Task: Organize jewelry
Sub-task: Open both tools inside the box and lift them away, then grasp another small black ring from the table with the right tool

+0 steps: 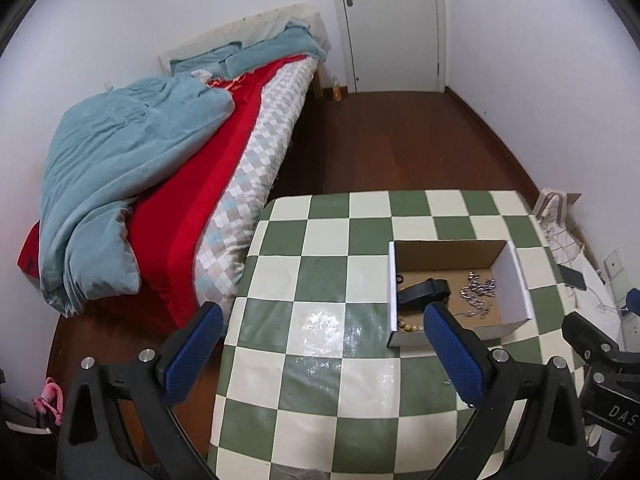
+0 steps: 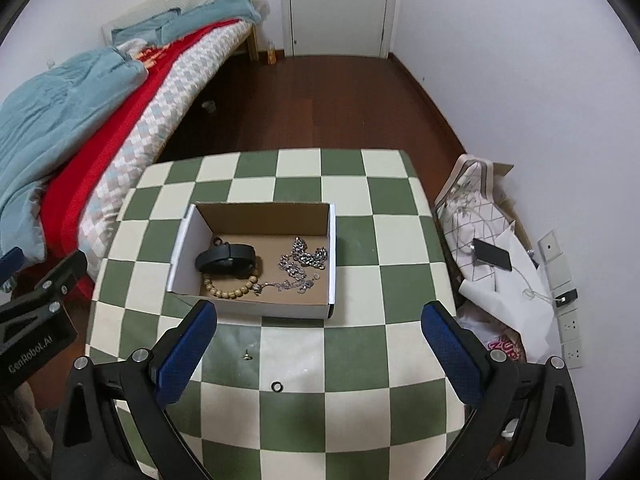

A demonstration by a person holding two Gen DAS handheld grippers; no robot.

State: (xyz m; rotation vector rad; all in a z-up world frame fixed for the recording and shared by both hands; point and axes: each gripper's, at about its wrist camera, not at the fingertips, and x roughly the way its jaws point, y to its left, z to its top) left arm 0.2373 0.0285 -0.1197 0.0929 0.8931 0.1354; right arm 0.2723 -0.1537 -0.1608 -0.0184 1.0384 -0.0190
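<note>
An open cardboard box [image 2: 330, 264] with white outer walls stands on the green-and-white checkered table [image 2: 360, 344]. Inside lie a black band [image 2: 226, 258], a wooden bead bracelet [image 2: 230, 290], silver chains [image 2: 304, 260] and a small black ring [image 2: 217, 241]. On the table in front of the box lie a small black ring [image 2: 276, 386] and a tiny gold piece [image 2: 247, 356]. My right gripper [image 2: 318, 344] is open and empty, above these two. My left gripper [image 1: 322, 344] is open and empty, left of the box [image 1: 520, 280]. The band [image 1: 424, 290] and chains [image 1: 478, 290] also show there.
A bed [image 1: 168, 184] with blue and red bedding stands left of the table. Bags, a phone [image 2: 492, 255] and wall sockets [image 2: 570, 330] crowd the floor on the right. A wooden floor and a closed door [image 1: 390, 24] lie beyond the table.
</note>
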